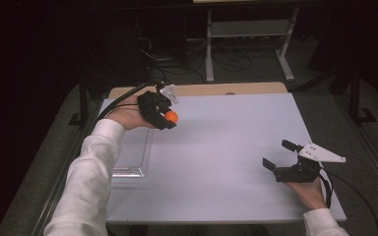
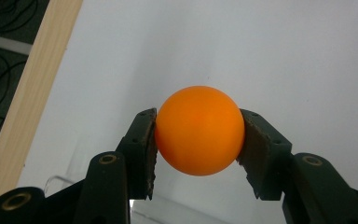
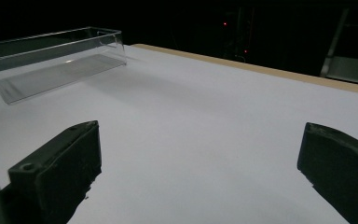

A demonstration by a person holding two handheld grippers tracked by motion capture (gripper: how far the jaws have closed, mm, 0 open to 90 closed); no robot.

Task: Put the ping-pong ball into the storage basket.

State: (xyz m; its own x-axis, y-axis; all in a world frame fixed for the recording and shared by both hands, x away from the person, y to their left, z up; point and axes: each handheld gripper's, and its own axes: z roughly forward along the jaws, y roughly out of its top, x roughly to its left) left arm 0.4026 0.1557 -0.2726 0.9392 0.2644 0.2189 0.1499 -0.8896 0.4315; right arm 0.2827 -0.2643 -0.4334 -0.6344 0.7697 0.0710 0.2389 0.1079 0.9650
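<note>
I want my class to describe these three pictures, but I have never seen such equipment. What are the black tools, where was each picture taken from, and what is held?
A person holds one hand tool in each hand. The high view looks down on the white table. The left claw is shut on an orange ball, seen close up by that claw's own camera. The right claw is open with nothing between its jaws. Its camera looks across the table at a clear plastic tray.

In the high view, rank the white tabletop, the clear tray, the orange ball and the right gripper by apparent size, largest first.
1. White tabletop
2. Clear tray, partly hidden by the sleeve
3. Right gripper, jaws open
4. Orange ball, held in the left gripper
</note>
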